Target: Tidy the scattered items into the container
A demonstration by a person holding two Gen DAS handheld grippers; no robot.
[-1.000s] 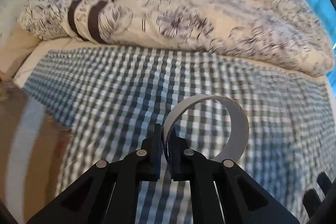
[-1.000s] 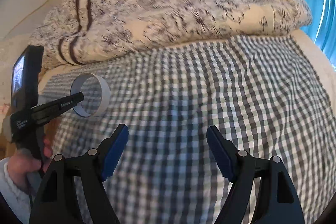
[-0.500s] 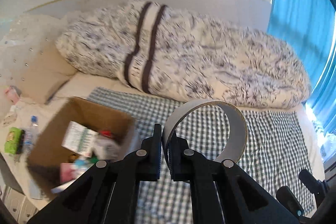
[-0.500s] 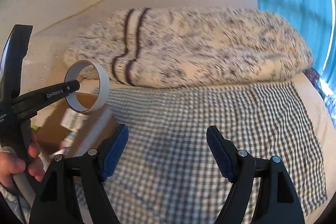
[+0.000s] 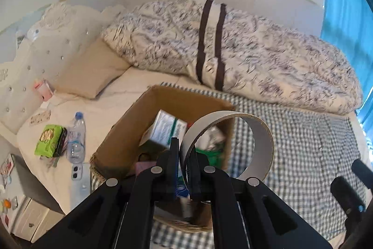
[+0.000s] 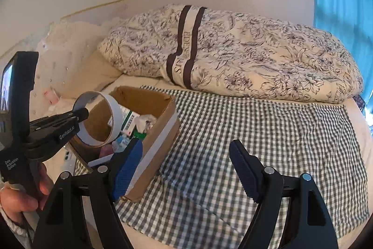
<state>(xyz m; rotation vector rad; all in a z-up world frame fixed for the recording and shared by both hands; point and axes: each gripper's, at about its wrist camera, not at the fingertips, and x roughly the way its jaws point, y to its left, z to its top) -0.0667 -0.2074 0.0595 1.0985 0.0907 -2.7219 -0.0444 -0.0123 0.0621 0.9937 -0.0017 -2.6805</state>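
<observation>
Left gripper (image 5: 184, 163): clamping the tape ring (image 5: 261, 132), hanging over the cardboard box (image 6: 160, 130).
Right gripper (image 6: 186, 167): hovering, jaws apart, empty.
Surface: checked cloth (image 6: 256, 132) covering the bed; floral duvet (image 6: 233, 50) lying behind.

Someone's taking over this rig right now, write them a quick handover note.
Left gripper: shut on the rim of the tape ring, held over the open box.
Right gripper: open, empty, above the checked cloth beside the box.
Done: box already holds several items; ring lifted and brought to it.
Left: release the ring into the box. A green packet, bottle and phone lie on the bed left of it, possibly next.
</observation>
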